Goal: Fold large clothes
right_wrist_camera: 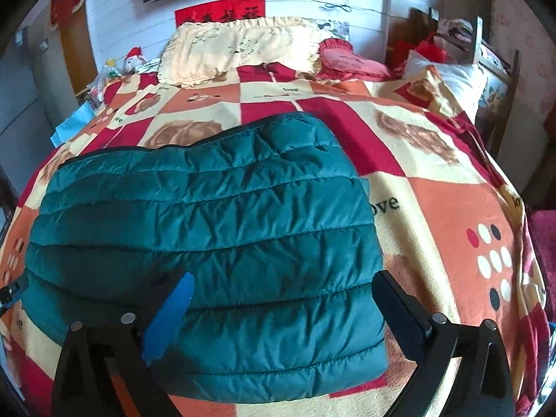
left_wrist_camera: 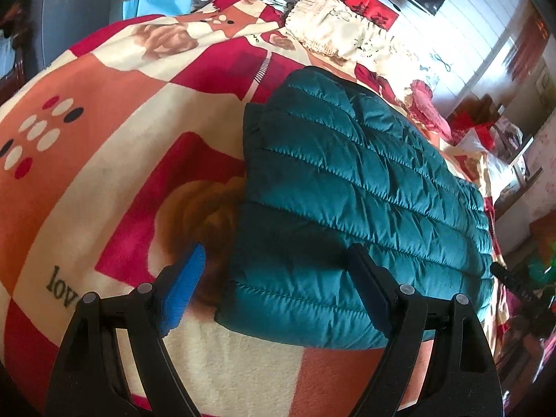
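Left wrist view: the left gripper (left_wrist_camera: 274,292) is spread wide and holds nothing. Its blue pad (left_wrist_camera: 182,292) hangs over the blanket (left_wrist_camera: 104,173) just off the jacket's (left_wrist_camera: 347,191) near left corner; the black finger sits over the jacket's near edge.

Right wrist view: the right gripper (right_wrist_camera: 281,312) is also spread, empty, straddling the jacket's (right_wrist_camera: 208,226) near right portion. Whether either gripper touches the fabric cannot be told.

Location: the teal quilted jacket lies flat on the blanket covering the bed, already doubled into a rough rectangle, well apart from the pillow (right_wrist_camera: 239,45) at the head end.

Handling, as judged:
- Puffy fill, so probably light, soft and springy; folds will tend to reopen.
- Shiny shell, likely slippery between pads.
- No stiffness; unsupported spans will sag.

Grip points: take the two near corners, pinching through all layers at a stitched seam line, where the padding is thinnest. Avoid gripping a puffed channel alone.
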The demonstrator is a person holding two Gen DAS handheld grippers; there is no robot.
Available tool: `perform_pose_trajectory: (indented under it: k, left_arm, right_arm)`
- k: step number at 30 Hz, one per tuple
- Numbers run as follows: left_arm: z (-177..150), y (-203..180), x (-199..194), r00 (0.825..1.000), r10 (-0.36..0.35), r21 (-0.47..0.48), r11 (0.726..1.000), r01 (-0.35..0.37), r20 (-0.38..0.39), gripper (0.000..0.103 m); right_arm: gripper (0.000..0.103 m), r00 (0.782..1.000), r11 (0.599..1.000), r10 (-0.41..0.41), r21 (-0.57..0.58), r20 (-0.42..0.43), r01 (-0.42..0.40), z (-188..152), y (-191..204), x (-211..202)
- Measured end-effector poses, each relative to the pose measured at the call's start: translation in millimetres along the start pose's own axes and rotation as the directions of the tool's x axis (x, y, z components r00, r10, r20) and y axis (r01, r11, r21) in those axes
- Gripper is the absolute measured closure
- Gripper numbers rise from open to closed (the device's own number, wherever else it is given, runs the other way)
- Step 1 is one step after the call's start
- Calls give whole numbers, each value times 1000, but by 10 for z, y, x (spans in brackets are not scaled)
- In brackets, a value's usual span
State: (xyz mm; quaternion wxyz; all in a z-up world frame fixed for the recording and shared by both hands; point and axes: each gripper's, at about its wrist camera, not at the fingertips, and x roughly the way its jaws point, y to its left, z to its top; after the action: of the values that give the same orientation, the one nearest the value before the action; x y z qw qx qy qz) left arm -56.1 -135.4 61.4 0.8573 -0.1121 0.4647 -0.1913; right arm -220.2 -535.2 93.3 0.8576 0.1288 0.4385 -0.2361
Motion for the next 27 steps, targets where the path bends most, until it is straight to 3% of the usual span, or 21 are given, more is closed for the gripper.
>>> perform_pose_trajectory:
  k: [9, 12, 15, 19, 27]
  left_arm:
    - [7, 3, 63, 1000, -25, -10, 1000, 25, -12, 19]
    - [27, 23, 96, 998, -66, -20, 998, 65, -23, 19]
    - [32, -5, 147, 993, -107, -18, 994, 106, -44, 19]
    - [46, -79, 228, 993, -102, -8, 995, 102, -56, 14]
    - [70, -143, 357, 994, -80, -8, 997, 79, -71, 9]
  right_arm:
    - [1, 1000, 1000, -9, 16, -9, 9, 37, -89, 42]
    - [1, 1000, 1000, -7, 17, -7, 8, 66, -148, 63]
    - [1, 1000, 1000, -19, 25, 0, 19, 104, -262, 99]
    - [1, 1000, 995, -18, 101, 4, 18, 156, -541, 183]
    - [0, 996, 984, 90, 153, -17, -86, 196, -819, 493]
